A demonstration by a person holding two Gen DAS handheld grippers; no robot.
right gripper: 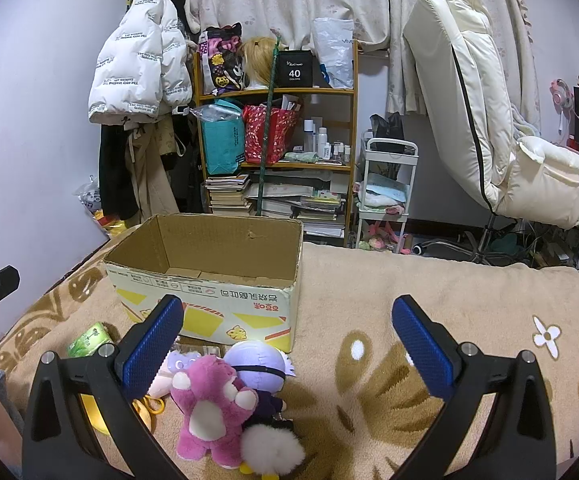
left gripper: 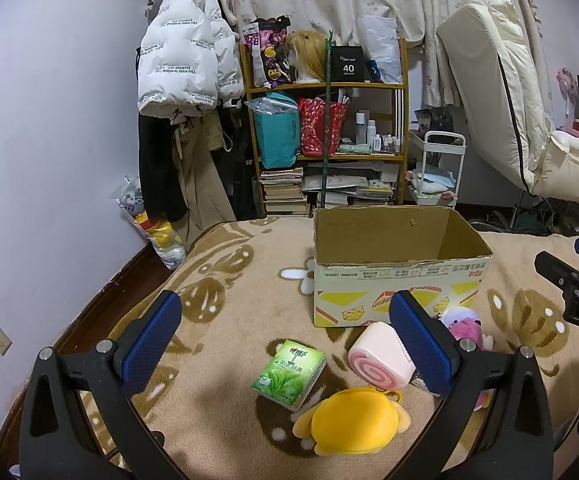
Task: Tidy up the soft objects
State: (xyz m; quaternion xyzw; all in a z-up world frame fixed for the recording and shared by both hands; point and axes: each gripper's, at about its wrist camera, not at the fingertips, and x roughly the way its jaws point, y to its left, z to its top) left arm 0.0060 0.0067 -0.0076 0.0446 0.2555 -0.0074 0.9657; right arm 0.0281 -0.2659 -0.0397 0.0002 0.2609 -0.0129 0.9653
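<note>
Nearest your left tongs [left gripper: 285, 342]: a yellow plush [left gripper: 351, 420], just under the lens on the blanket [left gripper: 225, 360]. Jaws wide apart, nothing between them. Beyond the plush, touching or nearly so, a green tissue pack [left gripper: 289, 374] and a pink roll cushion [left gripper: 377, 360], the cushion partly behind the right-side pad.

Your right tongs [right gripper: 287, 340] are likewise spread, holding nothing. Below them a pink bear [right gripper: 209, 404] leans on a purple doll [right gripper: 259, 364]; a white pompom [right gripper: 271, 450] sits at the doll's lower end.

The box [right gripper: 209, 280] stands open-topped on the bed, toward its far edge, with the soft things bunched against its near wall. Judgement: the box is the bin, and the toys lie close so each transfer is short. Both tongs hover open above the pile, likely because no pick has been chosen yet.

View differences:
- Right wrist looks into the box: the visible floor is bare, only the bottom flaps show. Left wrist sees the inner walls only.
- Left wrist shows the plush, pack and cushion whole; right wrist catches slivers of them behind its left pad.
- Right wrist shows bear, doll and pompom whole; left wrist shows only a scrap of the purple-and-pink toys.
- Each view catches the other tongs at its edge.

Nothing boxed yet, by this evidence.
</note>
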